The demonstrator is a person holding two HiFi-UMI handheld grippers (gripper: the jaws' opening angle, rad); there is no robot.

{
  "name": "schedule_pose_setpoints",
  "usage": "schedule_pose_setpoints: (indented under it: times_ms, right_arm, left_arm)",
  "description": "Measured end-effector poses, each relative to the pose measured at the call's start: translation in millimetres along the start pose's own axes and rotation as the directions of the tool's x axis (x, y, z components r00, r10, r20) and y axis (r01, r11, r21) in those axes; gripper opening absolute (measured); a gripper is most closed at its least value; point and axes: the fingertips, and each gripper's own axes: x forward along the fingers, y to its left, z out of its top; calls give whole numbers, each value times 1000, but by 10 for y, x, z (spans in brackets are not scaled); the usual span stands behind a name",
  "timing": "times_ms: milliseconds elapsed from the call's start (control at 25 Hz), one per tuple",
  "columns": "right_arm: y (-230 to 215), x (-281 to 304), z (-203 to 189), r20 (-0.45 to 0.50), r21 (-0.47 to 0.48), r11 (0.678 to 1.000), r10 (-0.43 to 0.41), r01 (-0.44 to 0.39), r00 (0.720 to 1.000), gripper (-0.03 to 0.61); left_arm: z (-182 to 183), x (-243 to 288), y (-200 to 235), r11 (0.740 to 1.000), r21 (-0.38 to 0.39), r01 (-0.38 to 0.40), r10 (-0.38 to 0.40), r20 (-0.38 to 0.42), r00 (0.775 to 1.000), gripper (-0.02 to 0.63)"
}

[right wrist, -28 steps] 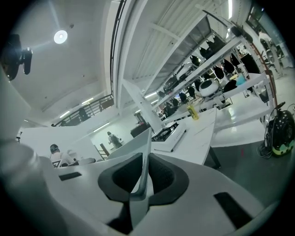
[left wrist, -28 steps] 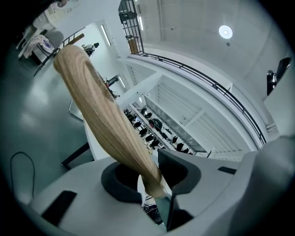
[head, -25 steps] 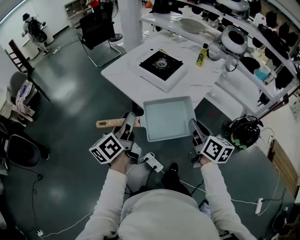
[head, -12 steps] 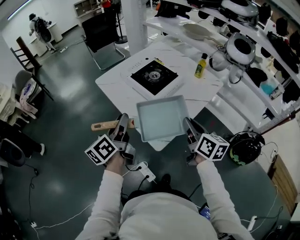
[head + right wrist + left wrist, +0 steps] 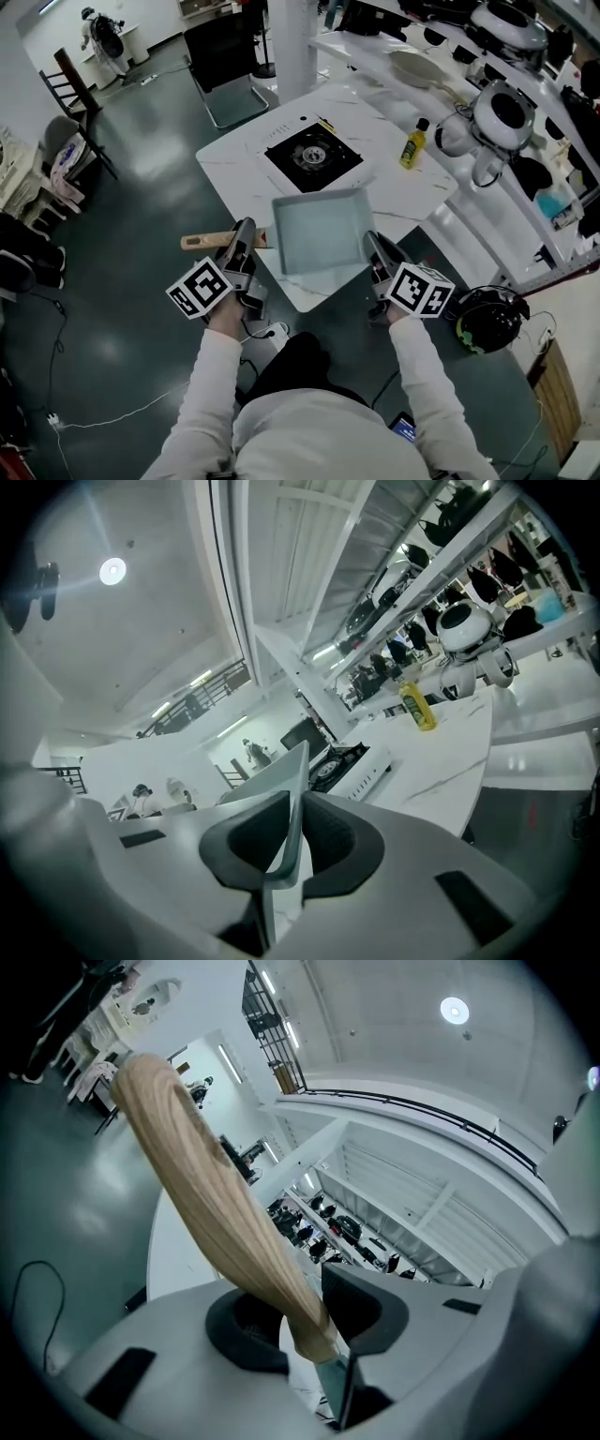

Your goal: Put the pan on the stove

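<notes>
A square pale grey pan (image 5: pixel 321 231) with a wooden handle (image 5: pixel 208 241) hangs over the near corner of the white table (image 5: pixel 412 187). My left gripper (image 5: pixel 246 236) is shut on the wooden handle (image 5: pixel 220 1213), which runs up and left between its pads. My right gripper (image 5: pixel 372 246) is shut on the pan's right rim (image 5: pixel 292 808); the thin wall stands pinched between the pads. The black-topped stove (image 5: pixel 312 154) sits on the table beyond the pan, and in the right gripper view the stove (image 5: pixel 352 761) lies straight ahead.
A yellow bottle (image 5: pixel 412 144) stands on the table right of the stove. White round robots (image 5: pixel 502 108) and shelves line the right side. A black chair (image 5: pixel 220 56) stands past the table. A power strip (image 5: pixel 267 333) and cables lie on the dark floor by the person's feet.
The pan, held by both grippers, has moved forward from over the floor to above the table's near corner, closer to the stove. The grip is the same.
</notes>
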Motion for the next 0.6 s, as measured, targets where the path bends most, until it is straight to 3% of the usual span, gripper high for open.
schedule_pose_setpoints:
  times_ms: [600]
  right_arm:
    - [-434, 449, 288, -11, 0, 1000, -16, 16, 1000, 52]
  left_arm:
    - [11, 713, 103, 1000, 12, 8, -8, -21, 1000, 120]
